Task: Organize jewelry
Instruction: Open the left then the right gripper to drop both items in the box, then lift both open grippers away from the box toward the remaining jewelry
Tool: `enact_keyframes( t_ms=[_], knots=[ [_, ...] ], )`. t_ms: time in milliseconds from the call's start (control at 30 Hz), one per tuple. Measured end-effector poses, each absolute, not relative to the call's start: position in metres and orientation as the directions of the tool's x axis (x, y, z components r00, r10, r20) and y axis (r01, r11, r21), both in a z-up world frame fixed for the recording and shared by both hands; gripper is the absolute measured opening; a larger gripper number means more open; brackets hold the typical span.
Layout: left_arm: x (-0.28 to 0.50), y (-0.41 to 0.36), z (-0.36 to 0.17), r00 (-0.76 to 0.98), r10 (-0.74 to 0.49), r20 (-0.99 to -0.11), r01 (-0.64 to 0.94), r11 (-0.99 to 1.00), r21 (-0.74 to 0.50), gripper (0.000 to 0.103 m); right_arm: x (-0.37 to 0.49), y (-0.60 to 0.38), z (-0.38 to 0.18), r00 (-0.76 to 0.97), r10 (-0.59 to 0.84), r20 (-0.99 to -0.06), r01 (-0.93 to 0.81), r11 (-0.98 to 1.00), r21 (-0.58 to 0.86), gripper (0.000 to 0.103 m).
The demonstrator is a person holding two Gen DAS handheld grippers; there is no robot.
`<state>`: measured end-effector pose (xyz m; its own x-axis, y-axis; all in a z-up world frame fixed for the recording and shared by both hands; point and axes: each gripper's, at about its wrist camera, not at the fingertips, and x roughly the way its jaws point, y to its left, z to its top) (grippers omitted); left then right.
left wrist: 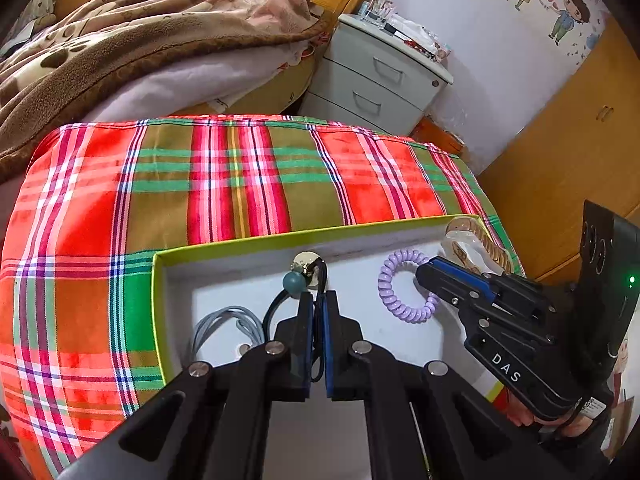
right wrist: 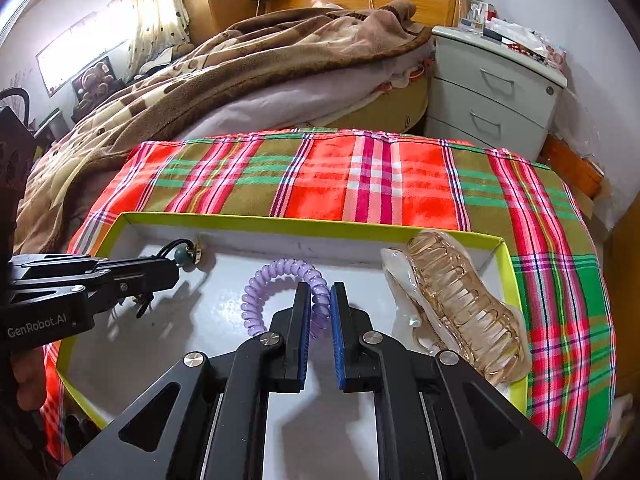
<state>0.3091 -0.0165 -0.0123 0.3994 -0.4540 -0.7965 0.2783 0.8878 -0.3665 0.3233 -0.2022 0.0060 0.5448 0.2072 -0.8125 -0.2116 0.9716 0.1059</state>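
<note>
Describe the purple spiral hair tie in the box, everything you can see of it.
The purple spiral hair tie is a pale lilac, glossy, plastic-looking coil bent into a ring. It lies flat on the white floor of the green-rimmed box, between the black cord with the green bead and the clear amber hair claw. The right gripper has one side of the ring between its blue-padded fingers.

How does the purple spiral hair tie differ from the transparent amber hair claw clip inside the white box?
The purple spiral hair tie is a thin coiled ring, open in the middle; the transparent amber hair claw clip is a bulky, rigid piece with rows of teeth. The tie sits between the right gripper's fingers; the clip lies free, against the box's right wall. Both lie in the white box with the yellow-green rim.
</note>
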Motion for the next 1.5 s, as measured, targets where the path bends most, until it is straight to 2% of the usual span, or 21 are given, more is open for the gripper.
enact_keyframes(
  t_ms=[100, 167, 200, 333, 433, 567, 600, 933, 1167, 1500],
  knots=[
    [0.308, -0.018, -0.012, 0.399, -0.458, -0.794, 0.282, 0.885, -0.369, 0.010, 0.324, -0.202, 0.005, 0.544, 0.205, -0.814, -0.208, 0.972, 0.105, 0.010],
    [0.308, -0.018, -0.011, 0.401, -0.460, -0.792, 0.285, 0.884, -0.370, 0.022, 0.324, -0.203, 0.005, 0.544, 0.206, -0.813, -0.207, 0.972, 0.108, 0.010],
    [0.309, -0.019, -0.010, 0.402, -0.461, -0.791, 0.287, 0.884, -0.369, 0.024, 0.324, -0.203, 0.005, 0.547, 0.207, -0.811, -0.208, 0.972, 0.108, 0.011],
    [0.308, -0.018, -0.007, 0.405, -0.466, -0.786, 0.294, 0.881, -0.371, 0.026, 0.323, -0.201, 0.007, 0.552, 0.209, -0.807, -0.212, 0.971, 0.106, 0.015],
    [0.307, -0.015, -0.003, 0.416, -0.465, -0.781, 0.291, 0.882, -0.370, 0.034, 0.321, -0.200, 0.009, 0.557, 0.210, -0.803, -0.213, 0.971, 0.106, 0.022],
    [0.301, -0.012, 0.004, 0.429, -0.467, -0.773, 0.300, 0.881, -0.366, 0.037, 0.316, -0.197, 0.015, 0.571, 0.203, -0.796, -0.217, 0.972, 0.093, 0.039],
    [0.299, -0.012, 0.006, 0.433, -0.467, -0.771, 0.303, 0.881, -0.364, 0.038, 0.315, -0.197, 0.017, 0.576, 0.202, -0.792, -0.215, 0.972, 0.092, 0.040],
    [0.251, 0.012, 0.028, 0.487, -0.439, -0.755, 0.294, 0.896, -0.331, 0.048, 0.279, -0.206, 0.039, 0.624, 0.224, -0.749, -0.221, 0.969, 0.106, 0.040],
    [0.209, 0.042, 0.034, 0.525, -0.403, -0.750, 0.229, 0.915, -0.331, 0.048, 0.239, -0.209, 0.047, 0.640, 0.251, -0.726, -0.235, 0.964, 0.126, 0.040],
    [0.167, 0.066, 0.010, 0.505, -0.378, -0.776, 0.145, 0.923, -0.356, 0.048, 0.189, -0.207, 0.039, 0.625, 0.309, -0.717, -0.262, 0.948, 0.181, 0.040]
  ],
)
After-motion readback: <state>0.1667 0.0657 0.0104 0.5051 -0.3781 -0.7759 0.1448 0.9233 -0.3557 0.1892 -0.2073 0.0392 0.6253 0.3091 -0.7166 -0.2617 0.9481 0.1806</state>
